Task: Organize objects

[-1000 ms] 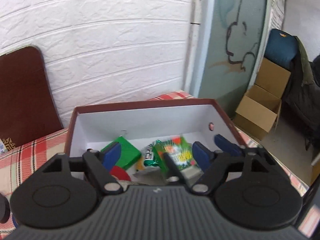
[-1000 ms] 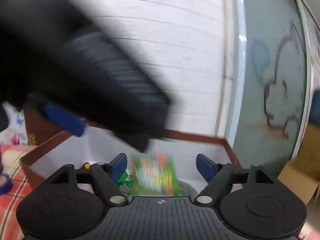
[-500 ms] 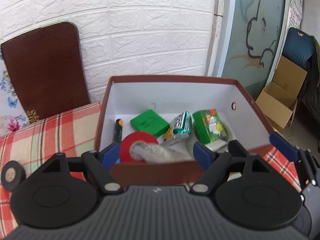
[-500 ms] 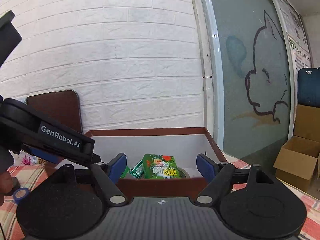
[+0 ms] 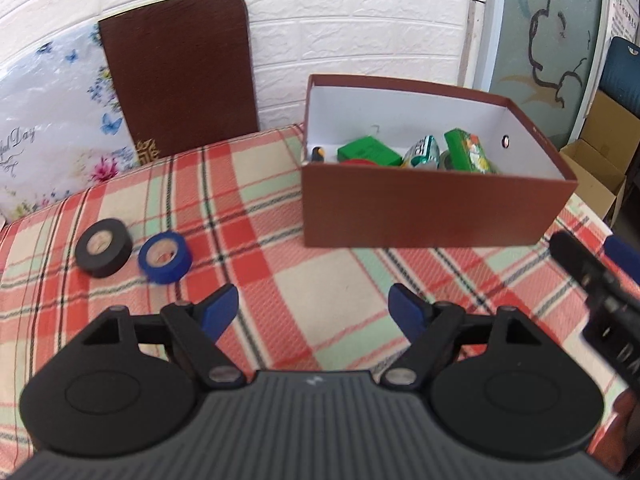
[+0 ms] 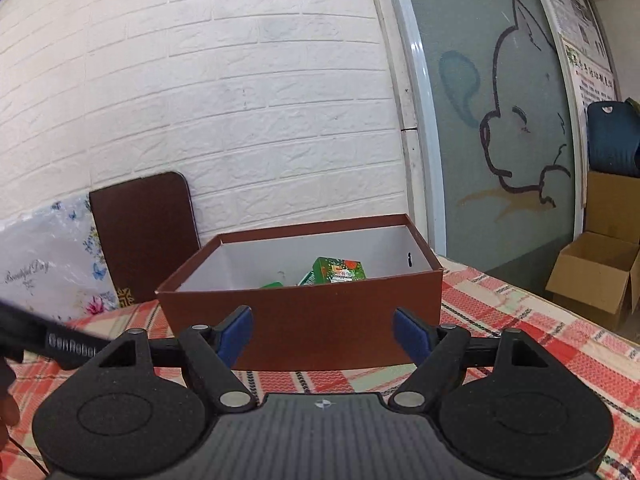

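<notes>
In the left wrist view the left claw (image 5: pixel 314 312) fills the bottom of the frame, its blue-padded fingers (image 5: pixel 218 312) spread well apart with nothing between them, hovering over the plaid cloth (image 5: pixel 280 216) that covers the bench. At the left of the frame two tape rolls rest on the cloth: a black tape roll (image 5: pixel 104 253) and, just beside it on its right, a blue tape roll (image 5: pixel 165 257) that is tilted up on its edge (whether the two touch is hard to tell). Right of center in the upper half sits the brown box (image 5: pixel 432 212), open at the top with a white inside. Inside it are a green packet (image 5: pixel 368 152), a green printed carton (image 5: pixel 466 154), a silver-green wrapper (image 5: pixel 422 151) between them, a red roll (image 5: pixel 360 163) showing only as a sliver above the near wall, and a small dark item (image 5: pixel 318 154) in the left corner. A dark brown board (image 5: pixel 176 72) leans on the white brick wall at upper left, with a floral panel (image 5: pixel 52 120) beside it. The right claw (image 5: pixel 592 268) pokes in at the right edge.

In the right wrist view the right claw (image 6: pixel 322 336) sits at the bottom, fingers likewise wide apart and empty, facing the near wall of the brown box (image 6: pixel 320 320) at center
</notes>
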Tool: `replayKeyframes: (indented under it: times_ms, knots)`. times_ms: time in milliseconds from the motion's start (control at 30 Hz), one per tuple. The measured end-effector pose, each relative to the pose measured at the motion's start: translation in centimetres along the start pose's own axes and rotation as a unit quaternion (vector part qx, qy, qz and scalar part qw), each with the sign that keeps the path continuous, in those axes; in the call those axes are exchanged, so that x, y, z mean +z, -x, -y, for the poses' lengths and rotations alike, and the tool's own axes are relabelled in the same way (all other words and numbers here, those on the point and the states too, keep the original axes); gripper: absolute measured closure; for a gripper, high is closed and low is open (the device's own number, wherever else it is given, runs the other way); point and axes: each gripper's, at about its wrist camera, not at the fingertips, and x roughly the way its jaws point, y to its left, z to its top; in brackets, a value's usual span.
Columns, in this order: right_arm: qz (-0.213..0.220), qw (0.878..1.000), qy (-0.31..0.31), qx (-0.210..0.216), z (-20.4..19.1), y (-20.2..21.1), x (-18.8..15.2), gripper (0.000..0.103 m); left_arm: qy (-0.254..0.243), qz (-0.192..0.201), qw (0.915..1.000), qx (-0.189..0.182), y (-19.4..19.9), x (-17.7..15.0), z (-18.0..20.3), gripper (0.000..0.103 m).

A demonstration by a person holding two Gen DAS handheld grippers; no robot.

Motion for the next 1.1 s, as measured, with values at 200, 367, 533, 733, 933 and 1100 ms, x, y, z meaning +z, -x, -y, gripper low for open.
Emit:
replayKeyframes:
  times_ms: [200, 367, 533, 733, 933, 1100]
  knots:
    - [-0.009, 0.999, -0.029, 0.017, -0.2, 1.7, 0.2, 0.025, 0.006, 0.006, 0.9999, 0.007, 1.7, -1.6, -1.4, 0.016]
    - [-0.017, 0.998, -0.056, 0.028, -0.4, 2.2, 0.3, 0.024, 0.008, 0.018, 0.9997, 0.011, 2.8, -2.4, -2.4, 0.007]
    - [-0.014, 0.997, -0.072, 0.020, -0.8, 2.6, 0.2, 0.020, 0.008, 0.027, 0.9993, 0.023, 3.0, -3.2, -3.3, 0.004]
    - [-0.016, 0.998, -0.059, 0.018, -2.0, 3.0, 0.0, 0.020, 0.024, 0.013, 0.9993, 0.025, 2.2, -4.0, -4.6, 0.004]
    - [0.002, 0.998, -0.064, 0.001, -2.6, 3.8, -0.1, 0.017, 0.021, 0.015, 0.9993, 0.029, 1.8, -4.8, -4.8, 0.004]
    - [-0.004, 0.998, -0.058, -0.002, -3.2, 3.7, -0.6, 0.017, 0.010, 0.025, 0.9990, 0.036, 1.6, -5.4, -4.9, 0.004]
